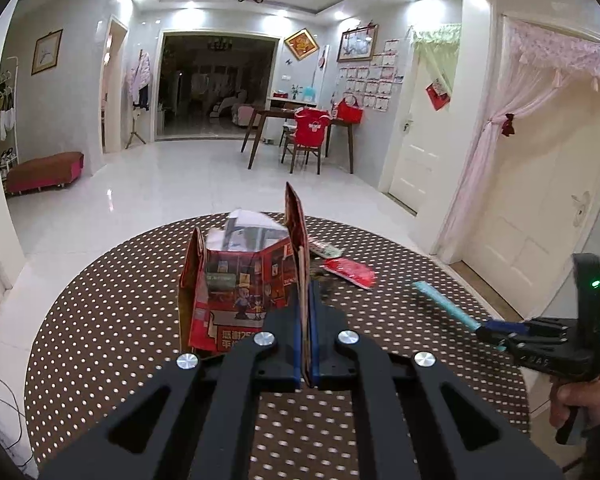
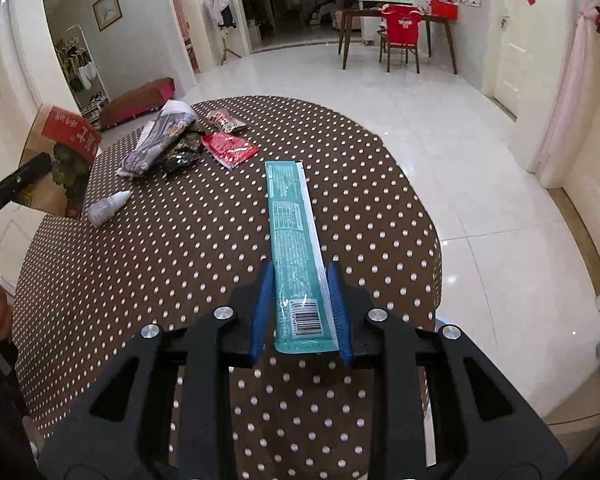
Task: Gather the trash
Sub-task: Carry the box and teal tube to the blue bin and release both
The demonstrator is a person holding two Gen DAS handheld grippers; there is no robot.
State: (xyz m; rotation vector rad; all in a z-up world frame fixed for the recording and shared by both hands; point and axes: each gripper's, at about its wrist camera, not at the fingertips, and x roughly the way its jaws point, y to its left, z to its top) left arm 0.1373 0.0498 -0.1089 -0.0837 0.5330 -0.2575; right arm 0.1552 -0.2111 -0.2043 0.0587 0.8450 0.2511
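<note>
Two grippers over the dotted desk [image 2: 180, 240], left gripper [image 1: 306, 312] clamped on a flap of the red paper bag [image 1: 236, 288], right gripper [image 2: 302, 304] clamped on a long teal wrapper [image 2: 292, 232], perhaps lifted, loose wrappers [image 2: 228, 148] lying farther on the desk.

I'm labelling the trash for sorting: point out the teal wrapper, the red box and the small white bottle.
teal wrapper [image 2: 296, 240], right wrist view, middle of its printed face.
red box [image 1: 240, 292], left wrist view, front printed panel.
white bottle [image 2: 106, 208], right wrist view, its body.
</note>
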